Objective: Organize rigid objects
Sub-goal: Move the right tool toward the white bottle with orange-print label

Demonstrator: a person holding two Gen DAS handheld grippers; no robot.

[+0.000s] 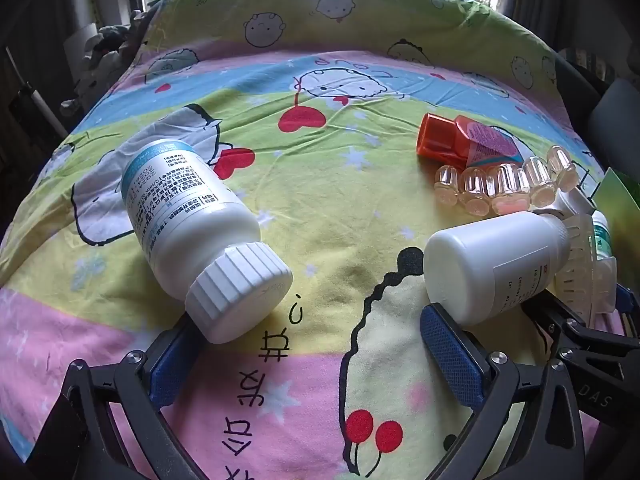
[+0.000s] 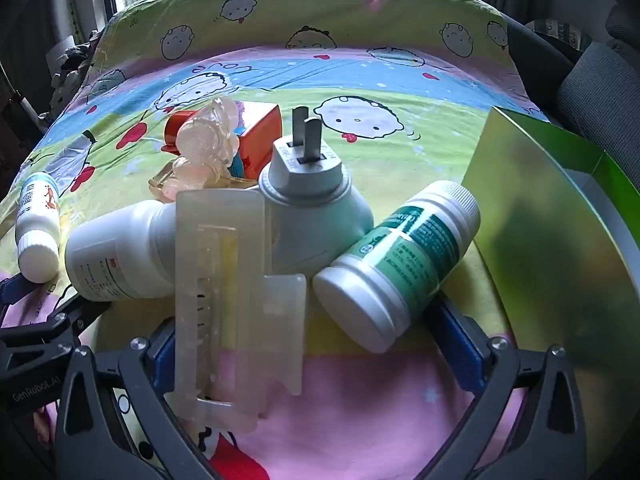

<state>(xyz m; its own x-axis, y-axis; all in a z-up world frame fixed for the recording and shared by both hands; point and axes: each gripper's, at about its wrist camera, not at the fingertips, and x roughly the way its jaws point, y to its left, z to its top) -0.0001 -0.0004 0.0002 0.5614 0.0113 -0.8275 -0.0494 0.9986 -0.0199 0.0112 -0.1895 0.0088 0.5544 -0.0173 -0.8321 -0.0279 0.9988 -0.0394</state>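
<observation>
Rigid items lie scattered on a cartoon-print bedsheet point(image 1: 320, 184). My left gripper point(image 1: 312, 344) is open over bare sheet. A blue-labelled white bottle point(image 1: 192, 232) lies with its cap by the left finger, and a plain white bottle point(image 1: 496, 264) lies by the right finger. My right gripper point(image 2: 312, 348) is open too. A translucent plastic clip point(image 2: 224, 292) lies between its fingers, close to the left one. Beyond it are a pale plug-in device point(image 2: 312, 208) with prongs up and a green-labelled bottle point(image 2: 400, 264) near the right finger.
An orange bottle point(image 1: 460, 140) and a strip of clear vials point(image 1: 508, 184) lie farther back. An open green box point(image 2: 560, 240) stands at the right. A grey chair point(image 2: 600, 92) and a window lie beyond the bed. The two grippers sit side by side.
</observation>
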